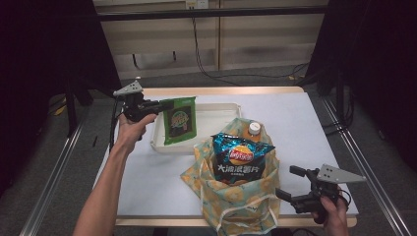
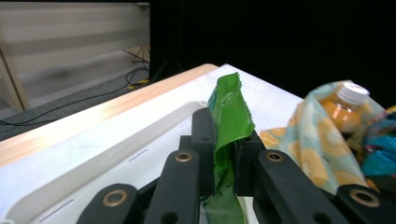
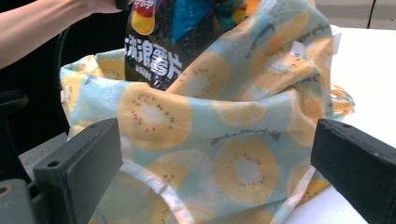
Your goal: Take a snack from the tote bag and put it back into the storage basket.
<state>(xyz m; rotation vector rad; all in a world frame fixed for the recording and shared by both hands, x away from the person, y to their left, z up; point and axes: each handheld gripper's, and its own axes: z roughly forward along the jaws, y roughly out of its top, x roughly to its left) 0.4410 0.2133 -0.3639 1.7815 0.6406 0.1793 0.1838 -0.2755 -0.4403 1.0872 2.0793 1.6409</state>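
While clamped in left hand-held gripper (image 1: pixel 160 104), green packet (image 1: pixel 179 120) hangs above tray (image 1: pixel 216 109).

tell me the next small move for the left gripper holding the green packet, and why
Probably carry the green packet sideways toward the fruit-print bag. The left gripper is shut on its edge and holds it above the white tray, while the bag already holds a chip bag and a bottle. The right gripper waits open beside the bag.

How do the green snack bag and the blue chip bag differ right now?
The green snack bag hangs in the air, clamped by the left gripper over the white tray; the blue chip bag stands in the fruit-print tote, ungripped. The green one looks smaller and flatter, the blue one puffed. Both are sealed snack packets.
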